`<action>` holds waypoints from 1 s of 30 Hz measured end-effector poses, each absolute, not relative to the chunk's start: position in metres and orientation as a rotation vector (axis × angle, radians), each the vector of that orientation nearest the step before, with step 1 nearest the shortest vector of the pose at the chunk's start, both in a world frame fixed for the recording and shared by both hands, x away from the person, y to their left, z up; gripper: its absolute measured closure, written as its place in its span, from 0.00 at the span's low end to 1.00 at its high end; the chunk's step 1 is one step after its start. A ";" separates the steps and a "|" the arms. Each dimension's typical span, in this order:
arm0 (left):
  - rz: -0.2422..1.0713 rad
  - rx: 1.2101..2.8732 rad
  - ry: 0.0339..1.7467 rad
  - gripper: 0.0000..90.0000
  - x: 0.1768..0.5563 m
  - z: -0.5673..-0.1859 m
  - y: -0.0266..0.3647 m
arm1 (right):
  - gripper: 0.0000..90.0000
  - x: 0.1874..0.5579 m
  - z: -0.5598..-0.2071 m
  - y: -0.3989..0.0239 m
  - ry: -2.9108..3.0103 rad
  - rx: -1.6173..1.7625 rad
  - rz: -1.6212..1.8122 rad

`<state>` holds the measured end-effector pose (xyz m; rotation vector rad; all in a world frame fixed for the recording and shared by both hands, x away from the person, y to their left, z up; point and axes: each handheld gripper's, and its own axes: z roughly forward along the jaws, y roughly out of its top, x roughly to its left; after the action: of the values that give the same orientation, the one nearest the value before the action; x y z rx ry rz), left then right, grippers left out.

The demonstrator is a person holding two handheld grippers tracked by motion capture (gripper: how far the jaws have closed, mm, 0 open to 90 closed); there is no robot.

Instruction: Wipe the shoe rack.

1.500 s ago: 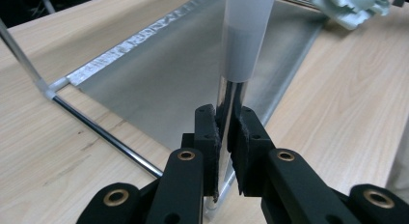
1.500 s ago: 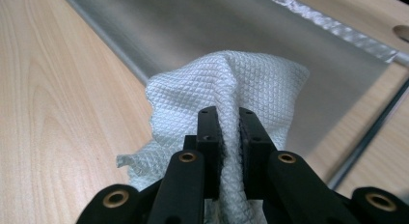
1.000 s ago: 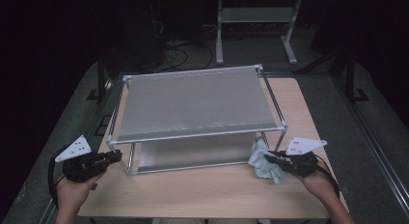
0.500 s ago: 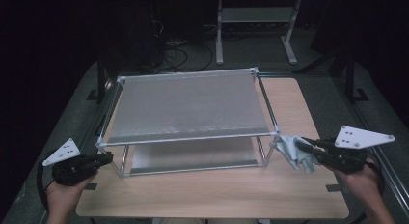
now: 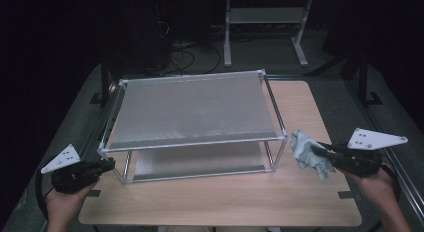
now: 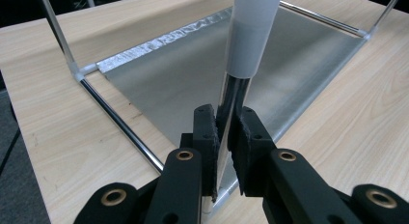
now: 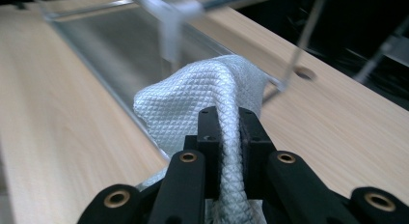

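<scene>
Item: two-tier metal rack [image 5: 192, 109] on the surface [image 5: 220, 202]. My left gripper [image 6: 226, 132]: fingers nearly shut, clamping its front-left post [image 6: 234, 96]. My right gripper [image 7: 230, 132]: fingers pinched tight on the cloth [image 7: 193, 103], held beside the rack's front-right corner. Wiping not yet begun, I judge.

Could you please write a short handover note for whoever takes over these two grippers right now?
Left gripper: shut on the front-left chrome post of the two-tier silver metal shelf rack, steadying it.
Right gripper: shut on the crumpled pale blue-grey waffle-weave cloth, held above the light wooden table just off the rack's front-right corner.
Done: cloth picked up, rack braced.
Left: probably wiping the shelves; the cloth touches neither shelf yet.
</scene>
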<state>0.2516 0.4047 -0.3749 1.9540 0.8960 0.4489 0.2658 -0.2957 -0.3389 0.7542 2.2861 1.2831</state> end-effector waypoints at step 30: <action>0.466 1.961 0.859 0.89 0.251 -0.377 0.404 | 0.91 0.300 -0.390 -0.248 2.513 0.723 1.257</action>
<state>0.2515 0.4044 -0.3768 1.9614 0.8585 0.4659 0.3004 -0.2479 -0.3901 0.7235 2.5132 1.2567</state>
